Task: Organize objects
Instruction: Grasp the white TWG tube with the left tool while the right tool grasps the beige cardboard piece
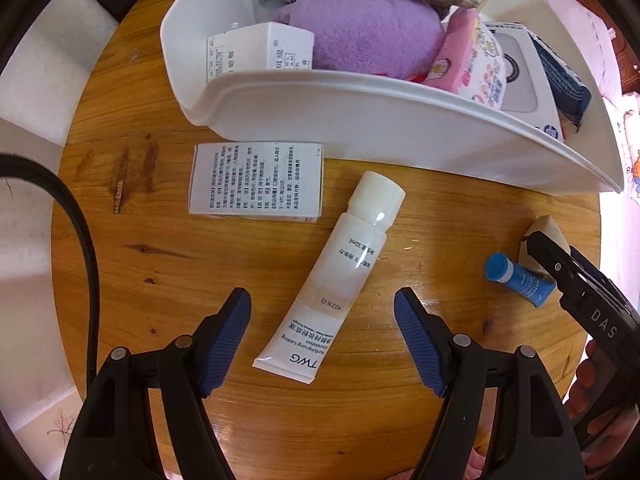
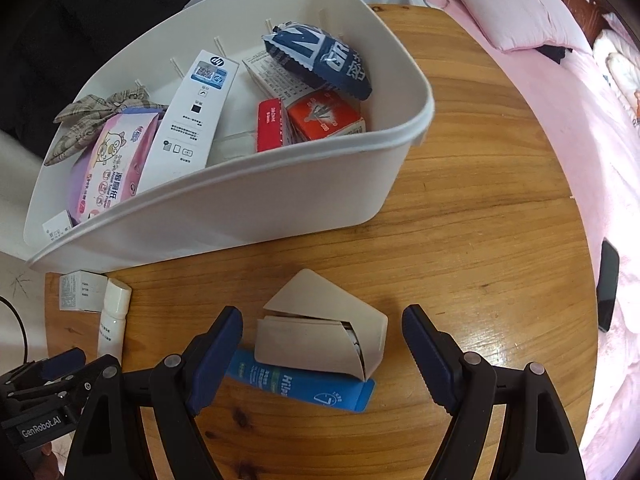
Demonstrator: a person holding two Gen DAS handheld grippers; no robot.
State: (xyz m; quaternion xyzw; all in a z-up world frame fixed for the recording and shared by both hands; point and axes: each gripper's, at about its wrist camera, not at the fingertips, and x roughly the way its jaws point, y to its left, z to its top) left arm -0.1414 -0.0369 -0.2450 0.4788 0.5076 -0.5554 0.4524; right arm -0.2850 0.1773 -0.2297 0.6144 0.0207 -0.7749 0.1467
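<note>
My left gripper (image 1: 322, 312) is open, its jaws either side of the lower end of a white TWG tube (image 1: 336, 276) lying on the round wooden table (image 1: 160, 280). A white printed box (image 1: 256, 182) lies just beyond it. My right gripper (image 2: 322, 332) is open and astride a beige case (image 2: 320, 336) that rests on a blue tube (image 2: 304, 386). The white bin (image 2: 224, 216) behind them holds several packets and boxes. The blue tube (image 1: 520, 280) and the right gripper's finger (image 1: 560, 268) also show in the left wrist view.
A black phone (image 2: 608, 290) lies on the pink bed (image 2: 560, 120) right of the table. A black cable (image 1: 80, 240) hangs at the table's left edge. The bin (image 1: 360, 120) holds a purple plush (image 1: 372, 28) and a pink wipes pack (image 1: 472, 56).
</note>
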